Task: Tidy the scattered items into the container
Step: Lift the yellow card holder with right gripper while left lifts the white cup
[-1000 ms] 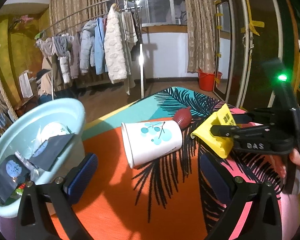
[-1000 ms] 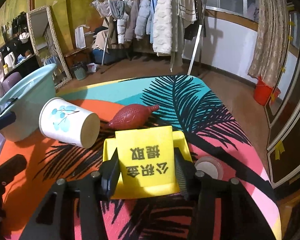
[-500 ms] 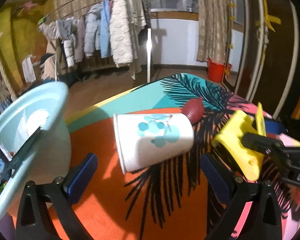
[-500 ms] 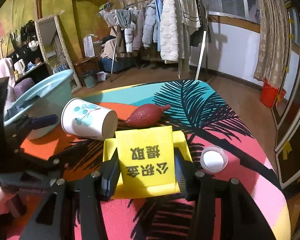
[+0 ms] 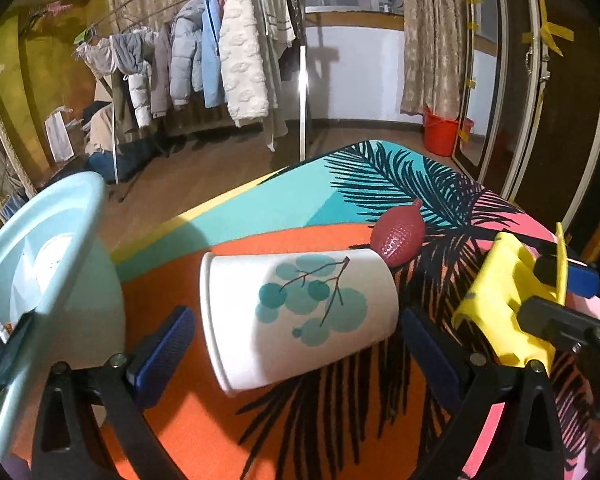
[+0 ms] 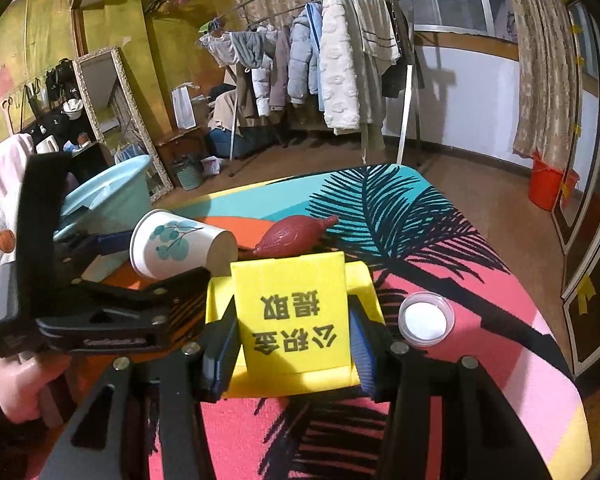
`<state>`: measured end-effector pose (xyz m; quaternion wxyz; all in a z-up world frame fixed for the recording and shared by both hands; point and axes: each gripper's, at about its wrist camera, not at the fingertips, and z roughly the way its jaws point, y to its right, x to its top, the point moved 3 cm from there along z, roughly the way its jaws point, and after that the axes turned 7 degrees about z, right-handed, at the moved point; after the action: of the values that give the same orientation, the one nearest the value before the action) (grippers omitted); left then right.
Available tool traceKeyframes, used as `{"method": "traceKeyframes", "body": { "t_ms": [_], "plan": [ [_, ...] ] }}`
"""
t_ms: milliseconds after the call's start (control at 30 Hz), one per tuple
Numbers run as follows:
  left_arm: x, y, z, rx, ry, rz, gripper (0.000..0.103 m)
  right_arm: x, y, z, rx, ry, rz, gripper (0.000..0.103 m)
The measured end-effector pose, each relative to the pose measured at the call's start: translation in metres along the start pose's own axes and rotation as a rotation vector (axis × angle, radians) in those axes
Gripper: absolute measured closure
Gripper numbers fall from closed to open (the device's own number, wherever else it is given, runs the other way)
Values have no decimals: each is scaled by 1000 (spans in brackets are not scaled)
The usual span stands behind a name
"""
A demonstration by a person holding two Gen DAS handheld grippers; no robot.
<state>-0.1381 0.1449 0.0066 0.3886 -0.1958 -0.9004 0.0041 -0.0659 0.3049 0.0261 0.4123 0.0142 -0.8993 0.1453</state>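
You get warm, dim indoor light, glare on the rack pole (image 5: 302, 92) ahead, black bowed fisheye corners, slight softness.

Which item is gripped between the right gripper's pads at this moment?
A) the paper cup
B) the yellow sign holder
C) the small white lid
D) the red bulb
B: the right gripper has both pads pressed against the sides of the yellow sign holder.

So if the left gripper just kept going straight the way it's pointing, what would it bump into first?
Most likely the paper cup lying on its side: it sits squarely between the open fingers of the left gripper, just ahead.
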Motion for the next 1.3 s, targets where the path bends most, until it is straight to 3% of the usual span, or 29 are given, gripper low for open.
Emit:
{"method": "traceKeyframes", "body": {
  "t_ms": [100,233,600,933,1100,1300],
  "plan": [
    [1,2,5,7,-22,5,0,1,0,0,-1,1,-3,50],
    [2,3,7,29,-30,14,19,1,1,1,-2,1,0,50],
    [4,7,-2,27,-18,45,19,4,4,-4,-7,10,6,50],
    [16,1,-59,-11,74,50,19,20,4,-30,-22,54,25,50],
    [22,-25,-101,17,139,31,19,39,-10,-52,-38,83,3,50],
    [17,-97,-139,60,183,-77,19,63,-64,-61,6,92,-53,50]
  ]
}}
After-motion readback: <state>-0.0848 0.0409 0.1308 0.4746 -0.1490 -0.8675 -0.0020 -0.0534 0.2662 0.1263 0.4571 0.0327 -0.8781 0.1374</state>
